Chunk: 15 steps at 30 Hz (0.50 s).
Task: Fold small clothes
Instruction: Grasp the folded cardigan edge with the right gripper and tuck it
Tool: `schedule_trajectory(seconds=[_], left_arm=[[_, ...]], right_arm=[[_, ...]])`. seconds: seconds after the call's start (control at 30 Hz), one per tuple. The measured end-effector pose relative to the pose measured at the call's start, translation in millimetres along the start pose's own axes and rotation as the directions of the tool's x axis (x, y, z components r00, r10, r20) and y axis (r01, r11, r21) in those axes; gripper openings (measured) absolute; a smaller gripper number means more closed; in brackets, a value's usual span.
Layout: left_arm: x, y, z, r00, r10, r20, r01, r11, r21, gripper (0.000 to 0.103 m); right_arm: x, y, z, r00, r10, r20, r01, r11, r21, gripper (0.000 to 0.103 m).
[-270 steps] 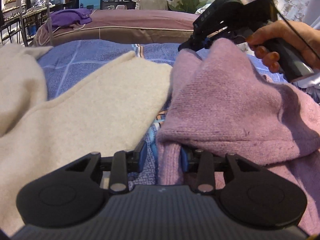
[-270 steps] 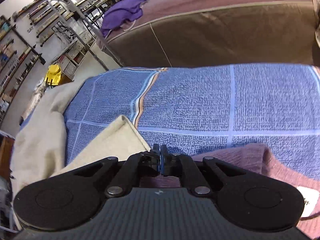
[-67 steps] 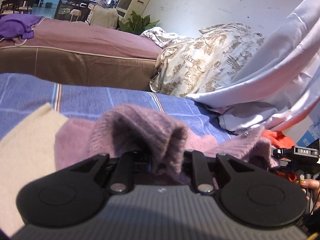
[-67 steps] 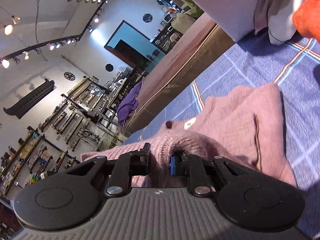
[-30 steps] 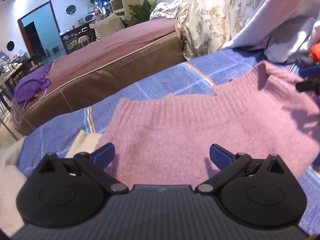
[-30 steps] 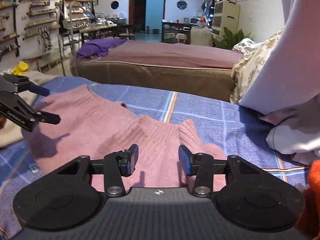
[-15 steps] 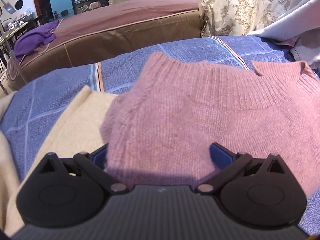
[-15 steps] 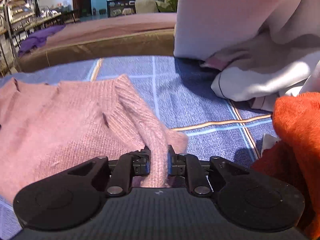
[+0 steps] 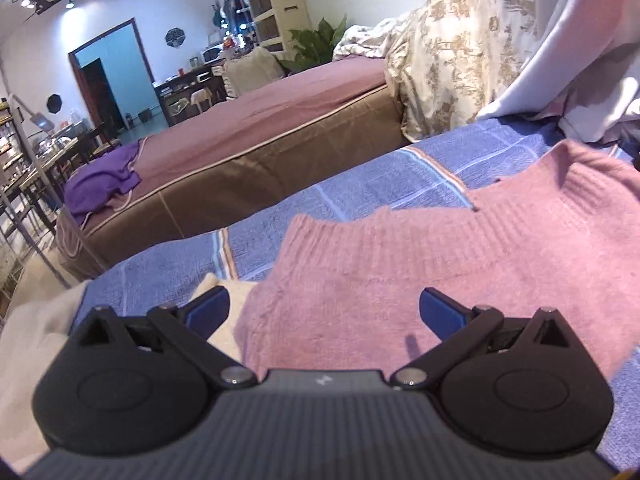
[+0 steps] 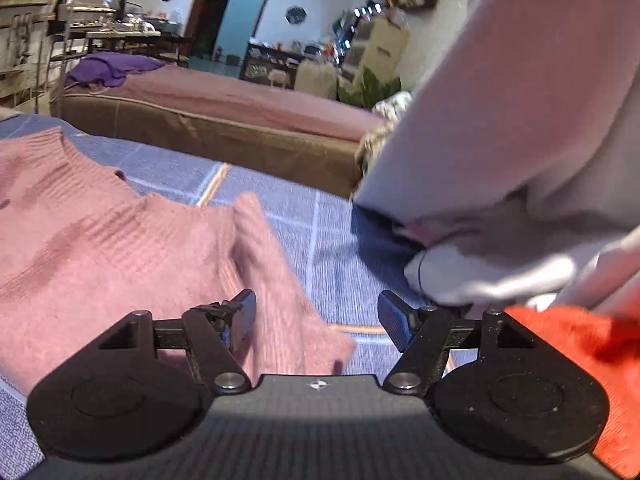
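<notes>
Jaws of the right gripper (image 10: pixel 316 316) were opening, the pink sweater's (image 10: pixel 120 248) corner loose between them; the left gripper (image 9: pixel 324 312) stood apart, empty, above its hem. At two o'clock, the orange cloth (image 10: pixel 580 340) risked snagging.

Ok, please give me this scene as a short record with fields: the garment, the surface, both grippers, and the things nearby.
garment: pink sweater, spread flat
surface: blue checked bedcover
left gripper: open over the sweater, holding nothing
right gripper: jaws opening, sweater's corner between the fingers, not pressed
left of sweater: cream garment
right of sweater: orange garment
</notes>
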State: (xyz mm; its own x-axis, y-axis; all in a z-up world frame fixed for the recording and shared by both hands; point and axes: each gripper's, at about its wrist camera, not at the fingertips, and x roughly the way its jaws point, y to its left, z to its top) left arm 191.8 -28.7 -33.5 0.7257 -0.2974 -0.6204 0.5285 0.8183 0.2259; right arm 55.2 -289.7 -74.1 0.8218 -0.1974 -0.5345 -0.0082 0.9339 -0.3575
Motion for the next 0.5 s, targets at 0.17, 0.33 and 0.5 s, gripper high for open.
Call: schedule_trajectory(seconds=[0.17, 0.33, 0.5], left_arm=[[-27, -43, -1, 0.995, -0.104, 0.01, 0.104, 0.993, 0.047, 0.103], [-49, -108, -16, 0.967, -0.256, 0.013, 0.252, 0.959, 0.13, 0.103], [-55, -161, -35, 0.953, -0.301, -0.034, 0.301, 0.929, 0.214, 0.103]], right_arm=[[-7, 3, 22, 0.998, -0.008, 0.066, 0.013, 0.997, -0.076, 0.103], [33, 20, 23, 0.947, 0.287, -0.147, -0.302, 0.948, -0.097, 0.058], [86, -19, -8, 0.93, 0.244, -0.274, -0.21, 0.967, 0.147, 0.069]])
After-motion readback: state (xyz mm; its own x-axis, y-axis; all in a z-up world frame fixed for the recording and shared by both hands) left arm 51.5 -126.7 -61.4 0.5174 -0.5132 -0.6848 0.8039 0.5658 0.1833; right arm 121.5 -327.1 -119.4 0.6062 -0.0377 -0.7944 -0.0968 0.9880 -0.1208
